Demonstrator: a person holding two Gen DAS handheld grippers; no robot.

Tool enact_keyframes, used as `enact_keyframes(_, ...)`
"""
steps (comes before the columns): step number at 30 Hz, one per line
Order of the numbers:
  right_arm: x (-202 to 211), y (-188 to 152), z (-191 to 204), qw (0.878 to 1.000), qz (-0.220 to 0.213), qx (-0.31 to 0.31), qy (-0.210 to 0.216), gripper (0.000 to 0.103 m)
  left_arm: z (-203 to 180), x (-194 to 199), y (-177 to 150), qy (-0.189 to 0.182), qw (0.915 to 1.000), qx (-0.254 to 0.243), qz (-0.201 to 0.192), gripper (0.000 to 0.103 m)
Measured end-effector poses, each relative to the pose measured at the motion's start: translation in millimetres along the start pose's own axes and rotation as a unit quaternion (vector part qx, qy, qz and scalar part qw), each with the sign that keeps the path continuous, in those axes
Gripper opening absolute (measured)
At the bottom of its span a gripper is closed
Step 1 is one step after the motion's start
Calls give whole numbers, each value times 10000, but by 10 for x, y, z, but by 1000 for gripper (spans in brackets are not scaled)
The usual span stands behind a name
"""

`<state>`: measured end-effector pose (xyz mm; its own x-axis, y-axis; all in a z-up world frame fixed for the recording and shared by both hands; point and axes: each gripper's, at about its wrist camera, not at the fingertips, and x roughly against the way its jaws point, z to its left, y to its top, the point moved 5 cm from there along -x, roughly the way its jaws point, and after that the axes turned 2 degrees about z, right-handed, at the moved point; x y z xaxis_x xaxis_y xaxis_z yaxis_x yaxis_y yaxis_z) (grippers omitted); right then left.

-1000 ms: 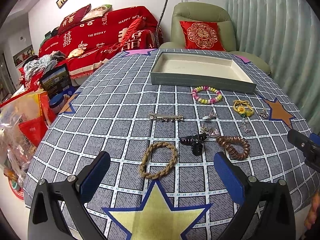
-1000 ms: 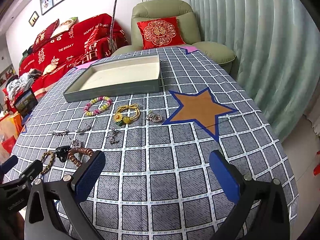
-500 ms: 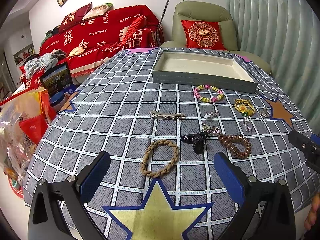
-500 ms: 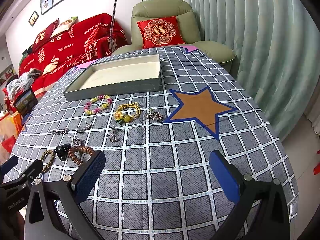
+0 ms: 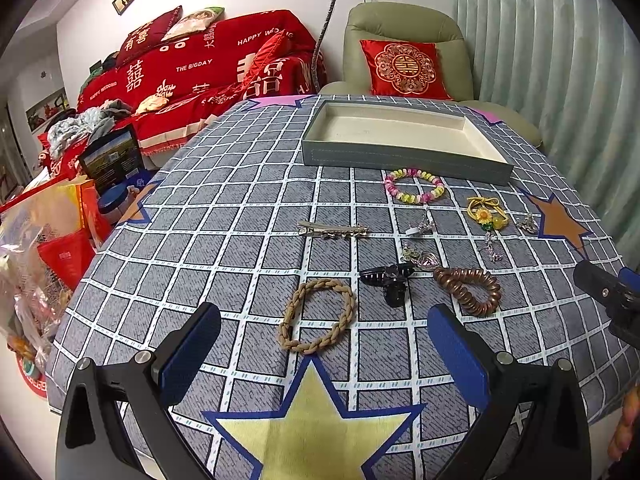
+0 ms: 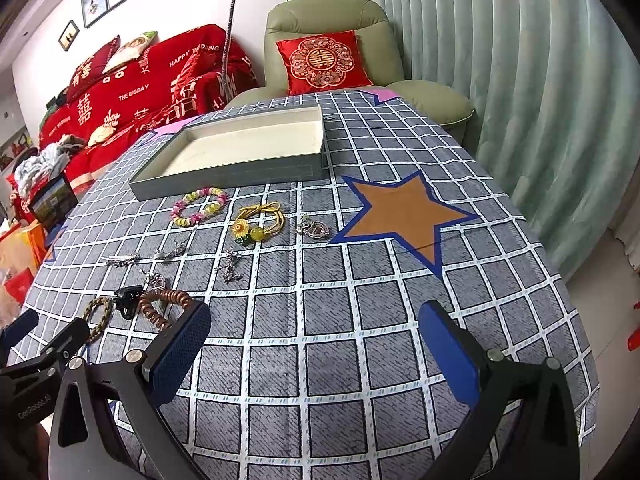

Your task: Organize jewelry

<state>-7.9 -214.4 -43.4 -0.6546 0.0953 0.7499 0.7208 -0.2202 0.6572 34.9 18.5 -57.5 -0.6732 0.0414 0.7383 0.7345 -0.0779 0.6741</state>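
A shallow grey tray (image 5: 404, 157) with a cream inside stands empty at the far side of the table; it also shows in the right wrist view (image 6: 240, 170). In front of it lie a pastel bead bracelet (image 5: 415, 187), a yellow flower hair tie (image 5: 486, 213), a silver hair clip (image 5: 333, 230), a black claw clip (image 5: 390, 278), a brown spiral hair tie (image 5: 468, 289) and a braided tan ring (image 5: 318, 315). My left gripper (image 5: 324, 354) is open and empty, just short of the braided ring. My right gripper (image 6: 314, 354) is open and empty over the near right of the table.
The table wears a grey grid cloth with a yellow star (image 5: 312, 424) and an orange star (image 6: 400, 210). A green armchair (image 5: 404, 36) and a red sofa (image 5: 200, 68) stand behind. Bags (image 5: 44, 240) sit on the floor at left. A curtain (image 6: 520, 80) hangs at right.
The left gripper has drawn back slightly, so the jewelry sits a little farther ahead. The right gripper has barely moved. Both stay open.
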Motion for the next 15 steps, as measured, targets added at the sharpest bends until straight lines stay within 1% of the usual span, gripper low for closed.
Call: enact_keyframes(15,-9,-14,51,10000,7,37,16,103,-20,-4,7,2,10000,-19,-10,103)
